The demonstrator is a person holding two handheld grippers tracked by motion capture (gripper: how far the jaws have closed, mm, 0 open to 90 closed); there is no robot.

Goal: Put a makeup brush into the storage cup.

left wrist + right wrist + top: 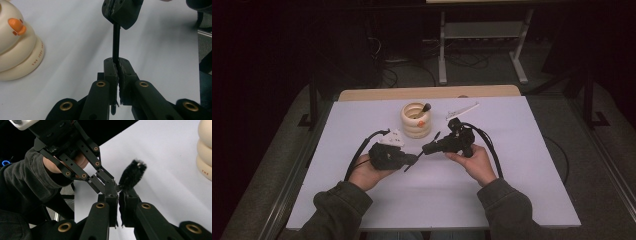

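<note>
A thin black brush (435, 137) lies slanted between both grippers above the white table top (522, 165). My left gripper (414, 159) (118, 68) is shut on its slim handle (116, 42). Farther along the same handle my right gripper (426, 148) (113, 10) (118, 195) is also shut, and the fluffy black brush head (132, 173) sticks out just past its jaws. In the right gripper view the left gripper (110, 183) meets the brush from the upper left. A hand holds each gripper.
A cream ribbed holder (416, 125) (17, 50) (205, 152) with an orange duck beak stands just behind the grippers, with another brush (424, 108) in it. A white flat piece (462, 109) lies at the back right. The table's wooden rear edge (427, 93) shows behind.
</note>
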